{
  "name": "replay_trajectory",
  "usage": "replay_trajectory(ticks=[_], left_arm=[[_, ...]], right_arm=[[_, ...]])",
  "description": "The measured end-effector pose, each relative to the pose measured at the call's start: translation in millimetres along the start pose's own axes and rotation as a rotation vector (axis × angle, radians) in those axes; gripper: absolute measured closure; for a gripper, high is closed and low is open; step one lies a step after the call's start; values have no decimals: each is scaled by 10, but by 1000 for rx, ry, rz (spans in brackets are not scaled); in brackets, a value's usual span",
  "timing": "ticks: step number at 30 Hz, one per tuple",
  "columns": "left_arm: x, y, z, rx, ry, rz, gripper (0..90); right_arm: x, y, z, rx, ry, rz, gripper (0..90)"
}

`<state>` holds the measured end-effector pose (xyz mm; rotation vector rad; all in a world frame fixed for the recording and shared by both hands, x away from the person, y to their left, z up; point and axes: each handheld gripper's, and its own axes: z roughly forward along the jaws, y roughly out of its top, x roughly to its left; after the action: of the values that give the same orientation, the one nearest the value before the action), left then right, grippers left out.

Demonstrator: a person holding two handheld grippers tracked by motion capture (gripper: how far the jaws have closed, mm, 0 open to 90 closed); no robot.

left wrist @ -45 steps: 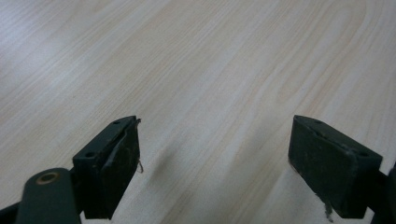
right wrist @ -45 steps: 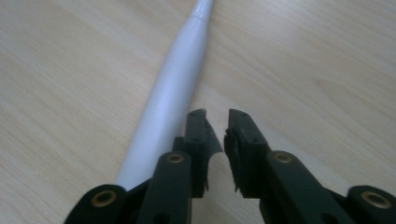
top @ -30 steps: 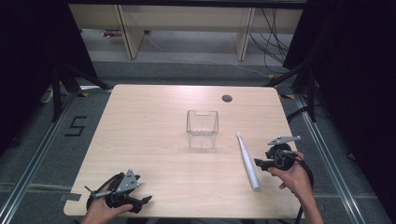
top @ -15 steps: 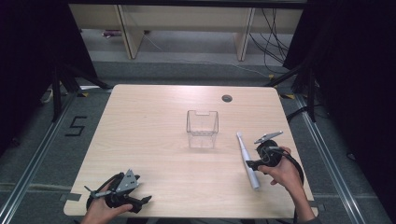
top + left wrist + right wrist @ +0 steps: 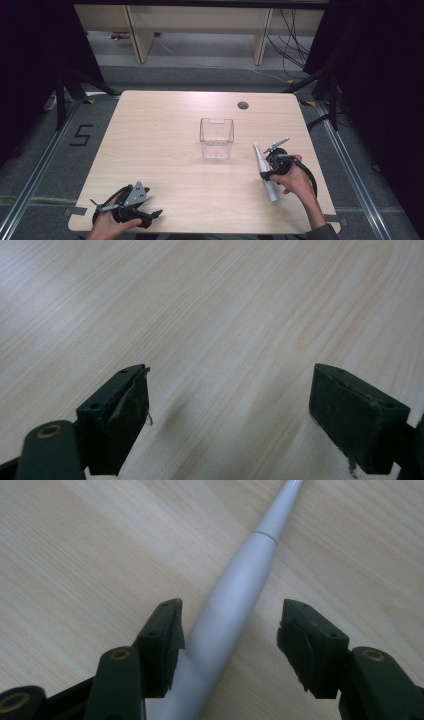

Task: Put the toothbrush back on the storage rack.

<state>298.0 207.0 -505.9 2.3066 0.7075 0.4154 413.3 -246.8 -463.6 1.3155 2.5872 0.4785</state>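
Observation:
A white, slim wand-shaped tool (image 5: 261,162) lies on the wooden table (image 5: 165,130) at the right, its thin tip pointing away from me. My right gripper (image 5: 265,173) is lowered over its thick handle (image 5: 235,600). Its jaws straddle the handle and have just been closing. The left-hand pad sits right against the handle and the other stands apart, so they do not clamp it. My left gripper (image 5: 155,216) rests near the front left edge. Its jaws (image 5: 230,405) are wide open over bare wood. A clear plastic box (image 5: 216,137) stands at mid-table.
A round cable hole (image 5: 243,105) sits in the table's far right part. Light wooden shelving (image 5: 200,25) stands on the floor behind the table. Black frame legs and cables flank both sides. A "5" (image 5: 82,135) is marked on the floor at left.
My right gripper has moved left and down from beside the white tool to over its handle, which now lies between the jaws. The left gripper has stayed put.

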Motion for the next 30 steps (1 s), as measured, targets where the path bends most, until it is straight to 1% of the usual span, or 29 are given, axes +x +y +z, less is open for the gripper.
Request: replay_trajectory(ticks=[1, 2, 3, 4, 5, 6, 7, 8, 9, 10, 11, 12, 13, 14, 15, 16, 17, 18, 21, 24, 26, 27, 28, 29, 30], left_arm=[[-6, -5, 5, 2, -2, -13, 158], [-4, -7, 5, 5, -3, -10, 158], [-3, -7, 7, 6, -3, -9, 158], [-1, -5, 7, 6, -5, -4, 158], [6, 2, -1, 16, -7, 10, 158], [-7, -1, 3, -1, -7, 2, 158], [-1, 0, -2, 3, -4, 8, 158], [0, 0, -1, 1, -1, 3, 158], [-6, -4, 3, 0, -3, -13, 158], [-1, -5, 4, 2, -3, -9, 158], [9, -2, 2, 9, -7, 2, 158], [3, -5, 7, 11, -9, -11, 158], [-3, -5, 4, 4, -4, -6, 158], [2, -1, 0, 3, -4, 7, 158], [1, 0, -6, 7, -3, 13, 158], [1, 2, -10, 7, -3, 14, 158], [2, 3, -7, 2, -7, 8, 158], [10, 7, -14, 15, -6, 14, 157], [6, 1, -7, 7, -4, 10, 158], [0, 2, -8, 6, -4, 13, 158], [-6, 3, -6, 0, -5, 6, 157], [1, 4, -9, 5, -3, 11, 157], [2, 3, -9, 4, -3, 9, 157], [3, 1, -6, 3, -3, 8, 157], [2, 1, -4, 4, -4, 8, 157]], right_arm=[[-10, 4, 9, -3, 1, -7, 452], [10, 9, 12, 7, 9, 23, 457], [-27, 15, 26, -9, 3, -15, 467], [-27, 19, 32, -4, 5, -14, 482], [-10, 22, 35, 16, 13, 0, 482], [-11, 25, 35, 26, 13, -12, 483], [-7, 29, 45, 31, 7, -14, 487], [-11, 33, 57, 30, 9, -30, 499], [-8, 38, 63, 41, 10, -23, 508], [-20, 41, 72, 40, 15, -29, 514], [-13, 47, 81, 46, 15, -16, 522], [-16, 52, 90, 53, 20, -13, 526], [-15, 60, 98, 64, 21, -9, 532], [-12, 64, 108, 74, 32, 8, 544], [-32, 73, 112, 82, 33, -20, 559], [-46, 81, 133, 75, 39, -43, 571], [-29, 89, 128, 102, 35, -22, 574], [-31, 95, 146, 106, 36, -28, 582], [-51, 131, 162, 139, 41, -43, 604], [-65, 170, 178, 168, 51, -44, 631], [-72, 198, 183, 196, 50, -63, 638], [-67, 207, 192, 199, 51, -61, 642], [-75, 215, 197, 209, 56, -75, 647], [-67, 229, 193, 222, 55, -63, 651], [-80, 231, 206, 218, 57, -86, 654]])
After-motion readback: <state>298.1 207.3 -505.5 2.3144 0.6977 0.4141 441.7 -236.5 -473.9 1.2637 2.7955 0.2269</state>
